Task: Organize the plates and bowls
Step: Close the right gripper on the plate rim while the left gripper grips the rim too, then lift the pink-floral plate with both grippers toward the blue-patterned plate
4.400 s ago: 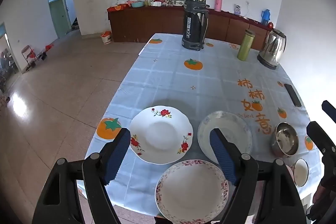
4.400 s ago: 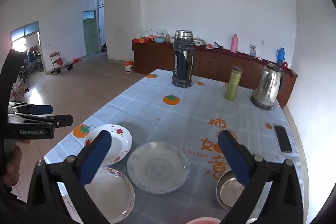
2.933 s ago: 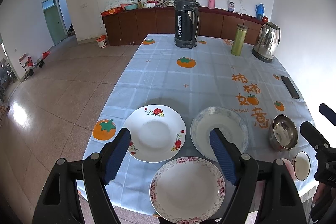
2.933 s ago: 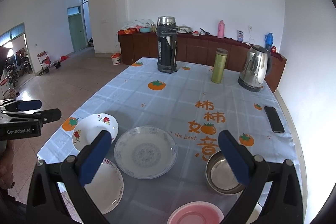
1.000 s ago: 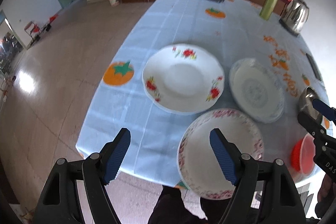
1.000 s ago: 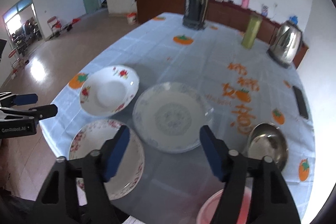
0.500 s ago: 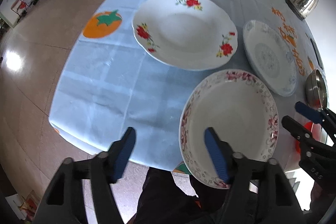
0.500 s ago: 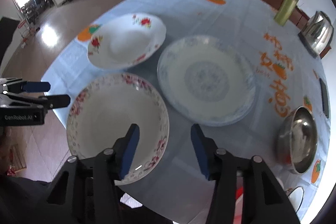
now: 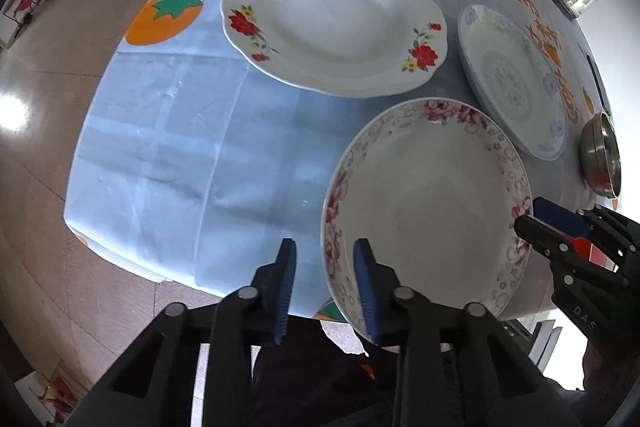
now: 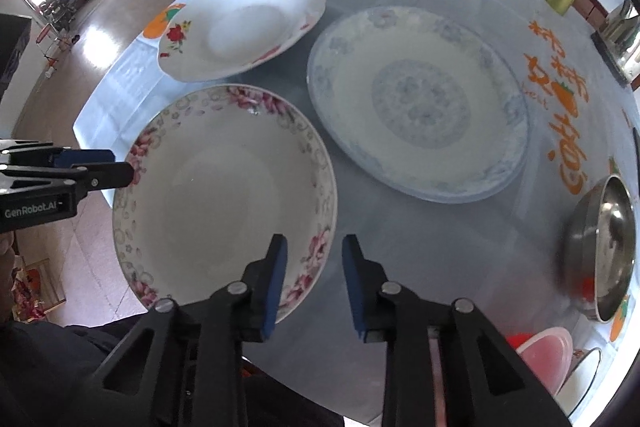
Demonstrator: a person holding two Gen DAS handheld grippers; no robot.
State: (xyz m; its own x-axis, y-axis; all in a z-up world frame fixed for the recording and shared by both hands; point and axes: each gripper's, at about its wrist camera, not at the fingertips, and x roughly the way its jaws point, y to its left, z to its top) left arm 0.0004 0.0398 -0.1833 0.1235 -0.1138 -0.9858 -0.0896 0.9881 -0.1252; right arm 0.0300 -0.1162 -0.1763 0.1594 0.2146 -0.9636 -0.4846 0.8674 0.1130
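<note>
Overhead — pale-blue tablecloth (image 9: 168, 131) with persimmon prints — glossy tan floor (image 9: 36, 115) beside.

- You face a white round plate rimmed with pink roses and grey scrolls (image 10: 224, 203).
- The scalloped white plate (image 9: 332, 19) carries red flowers.
- The pale plate (image 10: 420, 103) shows blue florals.
- The light-blue checked tablecloth (image 9: 168, 131) bears orange persimmons.

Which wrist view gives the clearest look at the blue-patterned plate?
The right wrist view: the blue-patterned plate sits large near the frame's centre, its whole rim and centre medallion visible. The left wrist view shows it whole too, but smaller and squeezed toward the right edge by the fisheye.
</note>
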